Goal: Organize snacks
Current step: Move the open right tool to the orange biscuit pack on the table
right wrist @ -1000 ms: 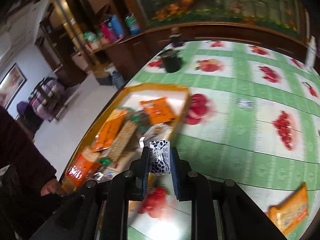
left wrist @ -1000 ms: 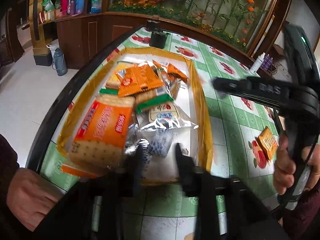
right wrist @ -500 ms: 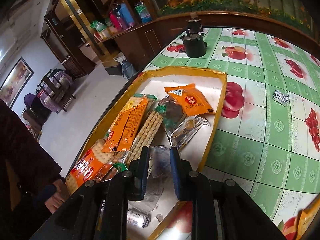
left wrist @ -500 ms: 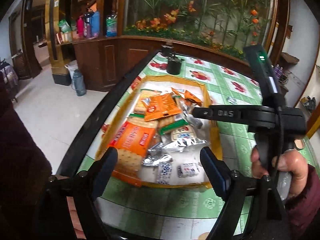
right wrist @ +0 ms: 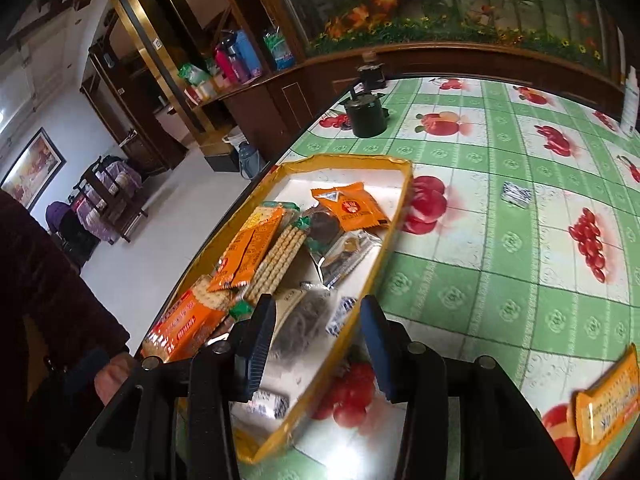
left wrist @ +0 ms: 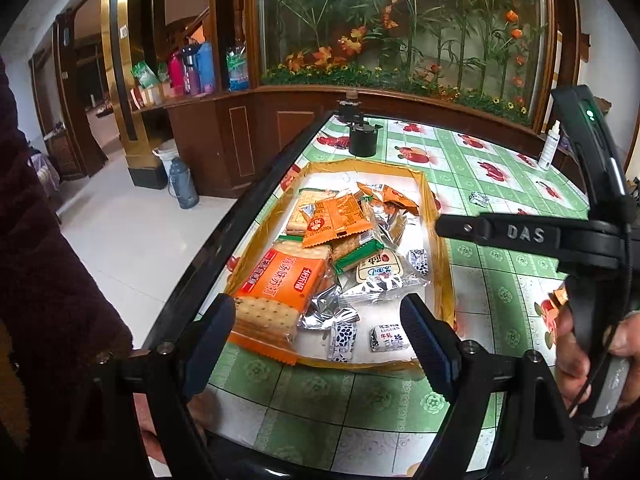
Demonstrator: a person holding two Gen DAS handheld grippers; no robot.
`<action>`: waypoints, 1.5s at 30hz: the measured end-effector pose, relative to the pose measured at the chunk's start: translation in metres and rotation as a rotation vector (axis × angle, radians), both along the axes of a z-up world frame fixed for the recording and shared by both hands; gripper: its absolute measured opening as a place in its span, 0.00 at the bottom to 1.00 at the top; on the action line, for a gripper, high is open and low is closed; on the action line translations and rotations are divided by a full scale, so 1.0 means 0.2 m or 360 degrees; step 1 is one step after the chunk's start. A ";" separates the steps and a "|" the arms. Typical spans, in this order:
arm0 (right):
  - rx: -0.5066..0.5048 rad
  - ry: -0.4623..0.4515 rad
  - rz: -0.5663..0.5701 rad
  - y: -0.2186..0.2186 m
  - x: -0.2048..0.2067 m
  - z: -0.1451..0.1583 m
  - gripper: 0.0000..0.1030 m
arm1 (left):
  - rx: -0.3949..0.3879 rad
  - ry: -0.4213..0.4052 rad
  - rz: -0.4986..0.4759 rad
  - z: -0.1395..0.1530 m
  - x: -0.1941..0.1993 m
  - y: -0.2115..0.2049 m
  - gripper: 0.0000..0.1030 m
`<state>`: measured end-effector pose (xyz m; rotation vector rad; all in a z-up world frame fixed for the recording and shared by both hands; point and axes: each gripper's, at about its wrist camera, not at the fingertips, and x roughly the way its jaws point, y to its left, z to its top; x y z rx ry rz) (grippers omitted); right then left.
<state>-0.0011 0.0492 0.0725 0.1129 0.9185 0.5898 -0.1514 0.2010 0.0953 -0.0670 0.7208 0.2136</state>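
A: Largest first. Counter, green check cloth with fruit print. Yellow-rimmed tray sits along its left edge, long axis running toward the far edge.

B: Contents?

A: Pile of snacks. Big orange cracker pack at the tray's near-left corner, orange packets and a green-banded biscuit pack mid-tray, foil wrappers, small milk candies by the near rim.

B: Left gripper?

A: Left gripper hangs over the tray's near end, jaws wide apart, nothing between the pads.

B: Right gripper?

A: Right gripper is over the tray's near-right corner, jaws opening, about half apart. Nothing gripped; only blurred tray contents show under the gap.

B: What's still out of the tray?

A: Orange pack near the counter's near-right edge, and a small candy mid-counter, right of the tray.

B: The relation that matters?

A: Both loose items lie to the right of the tray, on the right gripper's side, so the right hand is nearer. Orange pack is closest; its long axis looks tilted toward the far-right, but it's cut off by the frame so I can't be sure.

B: Room to move?

A: Open cloth between the tray and both items, nothing in the way. Pack sits close to the counter edge, so a nudge could probably push it off.
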 end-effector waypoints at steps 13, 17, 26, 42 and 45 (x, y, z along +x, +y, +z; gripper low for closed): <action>0.0039 0.0036 -0.0128 -0.28 -0.11 -0.05 0.51 | 0.0108 0.0023 0.0003 0.02 -0.03 -0.09 0.85; 0.0062 0.0052 -0.0202 -0.42 -0.12 -0.06 0.51 | 0.0121 0.0043 -0.0017 0.02 -0.03 -0.12 0.85; 0.0040 0.0022 -0.0522 -1.00 -0.17 -0.05 0.51 | 0.0049 0.0081 -0.0163 0.00 0.00 -0.20 0.85; 0.0166 0.0328 -0.0729 -1.38 -0.34 -0.26 0.72 | -0.0019 0.0196 -0.0354 -0.09 0.11 -0.41 0.85; 0.0152 0.0354 -0.0823 -1.35 -0.27 -0.30 0.75 | -0.0037 0.0202 -0.0347 -0.09 0.11 -0.40 0.85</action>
